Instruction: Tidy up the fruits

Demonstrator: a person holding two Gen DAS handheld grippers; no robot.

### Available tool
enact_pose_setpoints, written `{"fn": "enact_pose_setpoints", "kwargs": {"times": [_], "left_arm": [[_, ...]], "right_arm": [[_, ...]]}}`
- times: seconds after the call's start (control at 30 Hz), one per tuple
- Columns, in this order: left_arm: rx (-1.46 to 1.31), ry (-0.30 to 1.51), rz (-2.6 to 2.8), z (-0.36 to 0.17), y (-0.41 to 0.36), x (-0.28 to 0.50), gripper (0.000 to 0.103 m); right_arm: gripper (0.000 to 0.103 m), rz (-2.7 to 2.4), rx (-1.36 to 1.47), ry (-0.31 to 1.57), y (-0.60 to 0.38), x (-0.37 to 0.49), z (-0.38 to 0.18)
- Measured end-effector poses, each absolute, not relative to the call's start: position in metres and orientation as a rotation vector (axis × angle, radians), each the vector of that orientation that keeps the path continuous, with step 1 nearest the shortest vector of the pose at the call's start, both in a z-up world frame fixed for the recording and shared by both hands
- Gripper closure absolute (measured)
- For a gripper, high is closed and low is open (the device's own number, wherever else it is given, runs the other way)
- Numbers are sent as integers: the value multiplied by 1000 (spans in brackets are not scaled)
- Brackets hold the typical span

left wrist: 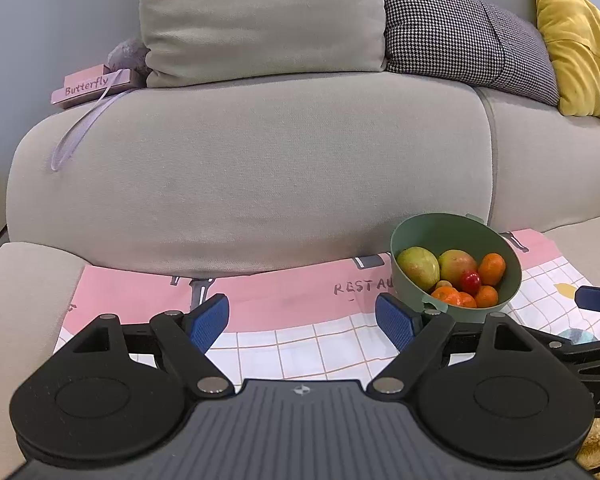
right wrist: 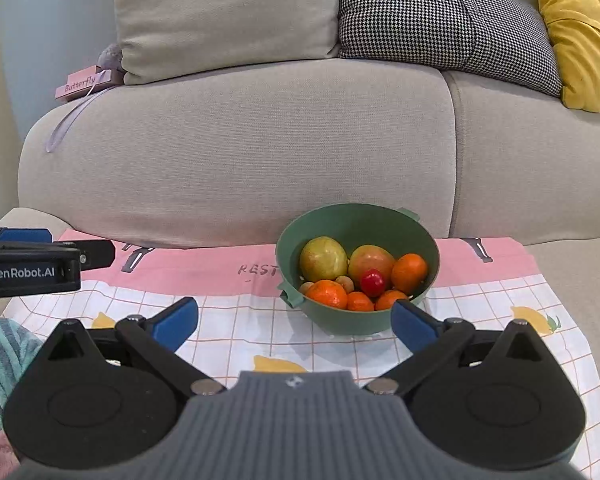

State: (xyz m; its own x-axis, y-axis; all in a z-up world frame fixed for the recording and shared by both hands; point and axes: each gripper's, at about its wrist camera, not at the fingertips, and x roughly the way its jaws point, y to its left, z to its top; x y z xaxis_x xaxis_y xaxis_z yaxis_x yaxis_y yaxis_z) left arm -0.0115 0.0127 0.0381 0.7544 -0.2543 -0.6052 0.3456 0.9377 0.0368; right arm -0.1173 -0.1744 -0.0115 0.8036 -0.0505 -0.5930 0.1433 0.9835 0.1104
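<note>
A green bowl (right wrist: 340,324) stands on a pink and white checked cloth (right wrist: 236,320) on the sofa seat. It holds two yellow-green apples (right wrist: 323,258), several oranges (right wrist: 327,293), a small red fruit (right wrist: 371,282) and small tan fruits (right wrist: 345,281). My right gripper (right wrist: 296,322) is open and empty, just in front of the bowl. My left gripper (left wrist: 302,322) is open and empty over the cloth, with the bowl (left wrist: 428,232) to its right. The left gripper also shows at the left edge of the right wrist view (right wrist: 32,264).
The grey sofa back (right wrist: 236,152) rises right behind the bowl, with beige (right wrist: 224,12), houndstooth (right wrist: 440,16) and yellow (right wrist: 580,32) cushions on top. A pink "Butterfly" box (right wrist: 82,86) lies at the back left. A teal striped fabric (right wrist: 0,356) lies at the left.
</note>
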Motion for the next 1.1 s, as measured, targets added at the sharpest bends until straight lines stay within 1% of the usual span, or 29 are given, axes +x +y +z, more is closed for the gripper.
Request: {"fn": "enact_pose_setpoints", "kwargs": {"times": [1.1], "left_arm": [[142,628,-332,44,15,-17,7]], "right_arm": [[4,-114,162,631,-175,-122,-10]]}}
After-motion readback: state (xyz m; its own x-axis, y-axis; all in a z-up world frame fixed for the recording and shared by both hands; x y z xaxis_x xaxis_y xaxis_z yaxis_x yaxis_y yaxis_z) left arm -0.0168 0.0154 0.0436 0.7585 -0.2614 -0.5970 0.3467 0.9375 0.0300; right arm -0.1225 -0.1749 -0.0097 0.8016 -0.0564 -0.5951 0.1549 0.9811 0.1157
